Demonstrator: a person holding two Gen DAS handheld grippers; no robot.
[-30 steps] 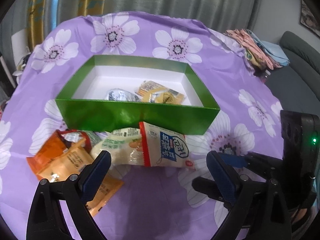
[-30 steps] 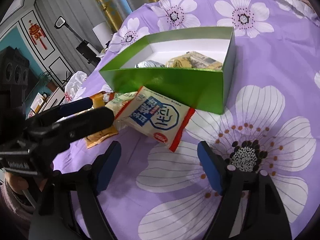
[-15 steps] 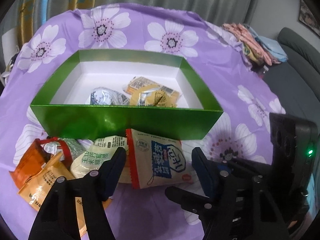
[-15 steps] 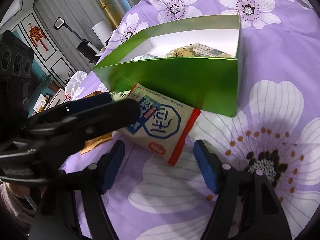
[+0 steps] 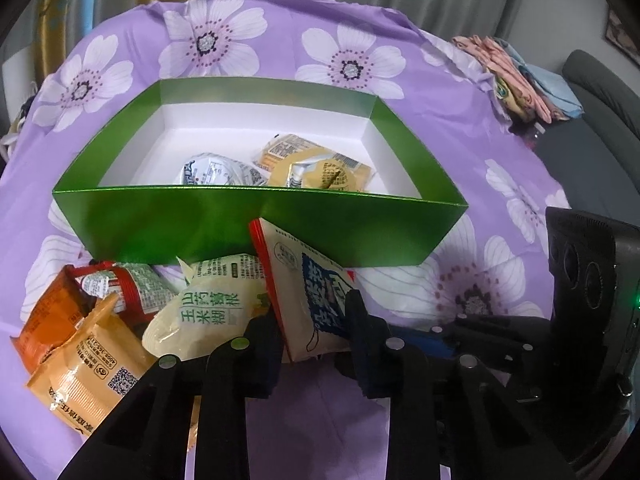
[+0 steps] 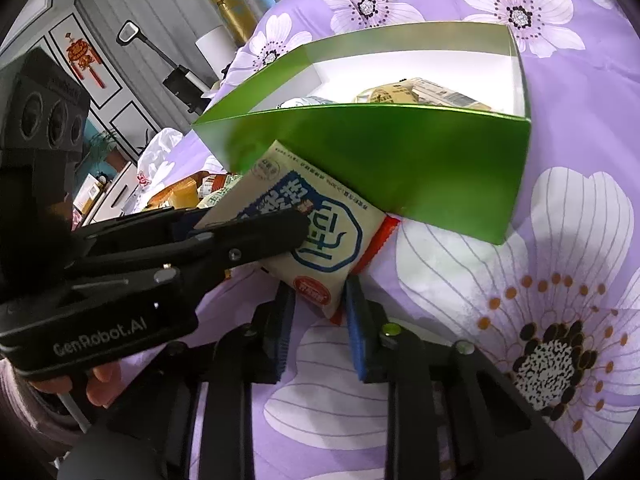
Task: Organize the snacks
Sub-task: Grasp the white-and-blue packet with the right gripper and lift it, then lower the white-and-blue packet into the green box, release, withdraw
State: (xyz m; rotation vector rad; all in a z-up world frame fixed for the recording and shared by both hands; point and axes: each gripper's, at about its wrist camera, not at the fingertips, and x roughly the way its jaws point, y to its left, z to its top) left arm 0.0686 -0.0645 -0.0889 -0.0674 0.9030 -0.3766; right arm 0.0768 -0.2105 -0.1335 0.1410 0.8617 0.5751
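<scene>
In the left wrist view, the left gripper (image 5: 316, 332) is reaching down at a slant from the bottom edge toward the near wall of the green box (image 5: 256, 224), its jaws clamped on the lower end of the cream packet with blue lettering and a red edge (image 5: 304, 280). That packet is leaning up against the box's near wall, its top corner touching the green card. Just to the left of it, on the purple flowered cloth (image 5: 400, 76) covering the counter, a pale yellow packet (image 5: 208, 312) is lying beside a red-and-green packet (image 5: 132, 284), an orange packet (image 5: 52, 320) and a tan packet (image 5: 92, 376), all outside the box. Inside the box a silver packet (image 5: 216, 172) and tan packets (image 5: 316, 164) are resting on the white floor. The right gripper's body (image 5: 584, 304) is showing at the right edge. In the right wrist view, the right gripper (image 6: 320, 312) is pointing down and forward, its blue-padded jaws closing on the packet's (image 6: 320, 236) near red-sealed corner, the pads appearing to touch it on both sides. The left gripper (image 6: 256, 232) is coming in level from the left, one finger lying across the packet's face, with a person's hand (image 6: 76, 380) wrapped under its body. The box (image 6: 400, 164) is standing just behind the packet.
</scene>
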